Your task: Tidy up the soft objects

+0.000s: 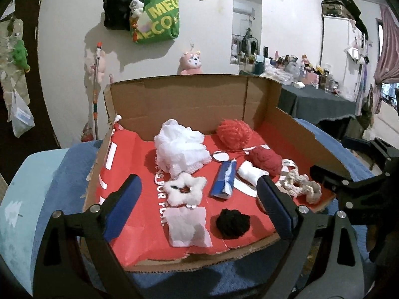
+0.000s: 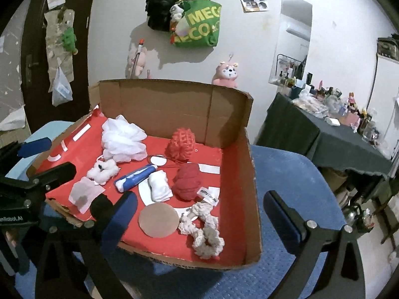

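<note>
1. Left wrist view: left gripper [image 1: 199,206] spread wide above the near edge of the cardboard box [image 1: 189,99], nothing between its blue pads [image 1: 124,206].
2. Inside the box, on a red liner: white mesh puff [image 1: 182,147] at the back, red bristly ball [image 1: 234,133] beside it on the right, dark red yarn ball [image 1: 265,160] nearer.
3. In the middle: fluffy white star [image 1: 185,189], blue and white tube [image 1: 224,179], rolled white cloth [image 1: 250,174].
4. Near the front edge: pale pink packet [image 1: 188,226] and black pom-pom [image 1: 232,224], close together but apart.
5. Right wrist view: right gripper [image 2: 199,221] also gaping wide and empty, hovering over the box's near right corner.
6. Knotted cream rope toy [image 2: 203,231] lying in that corner, just beside a round cardboard disc [image 2: 158,220].
7. Box resting on a blue mat [image 2: 286,174]; green tote bag [image 2: 199,23] hanging on the wall behind.
</note>
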Tool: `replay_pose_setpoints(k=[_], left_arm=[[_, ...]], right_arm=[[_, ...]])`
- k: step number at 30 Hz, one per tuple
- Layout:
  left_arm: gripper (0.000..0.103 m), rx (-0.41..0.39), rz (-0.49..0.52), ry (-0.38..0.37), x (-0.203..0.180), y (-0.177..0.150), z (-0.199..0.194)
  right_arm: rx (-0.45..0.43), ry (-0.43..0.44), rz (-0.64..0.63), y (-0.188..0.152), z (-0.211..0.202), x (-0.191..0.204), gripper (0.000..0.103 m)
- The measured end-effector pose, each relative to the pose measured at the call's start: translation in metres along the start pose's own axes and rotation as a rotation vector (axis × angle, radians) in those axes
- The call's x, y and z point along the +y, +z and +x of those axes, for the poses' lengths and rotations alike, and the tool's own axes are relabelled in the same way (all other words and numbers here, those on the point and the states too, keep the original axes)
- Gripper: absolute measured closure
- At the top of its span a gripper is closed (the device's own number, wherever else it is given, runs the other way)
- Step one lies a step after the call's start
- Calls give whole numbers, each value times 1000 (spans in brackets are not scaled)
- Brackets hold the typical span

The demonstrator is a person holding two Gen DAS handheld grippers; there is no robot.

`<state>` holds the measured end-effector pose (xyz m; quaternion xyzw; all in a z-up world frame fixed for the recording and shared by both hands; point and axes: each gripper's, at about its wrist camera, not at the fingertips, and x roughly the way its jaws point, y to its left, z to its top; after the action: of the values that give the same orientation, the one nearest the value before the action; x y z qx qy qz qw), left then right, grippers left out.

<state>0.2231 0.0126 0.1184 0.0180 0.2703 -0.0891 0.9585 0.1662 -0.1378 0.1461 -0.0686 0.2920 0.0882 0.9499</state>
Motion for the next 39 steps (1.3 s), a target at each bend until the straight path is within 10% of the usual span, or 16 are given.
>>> replay_pose_setpoints(k=[39], left_arm=[[9, 93, -6, 31, 0, -29, 38]], right_arm=[[28, -14, 49, -21, 36, 4, 0]])
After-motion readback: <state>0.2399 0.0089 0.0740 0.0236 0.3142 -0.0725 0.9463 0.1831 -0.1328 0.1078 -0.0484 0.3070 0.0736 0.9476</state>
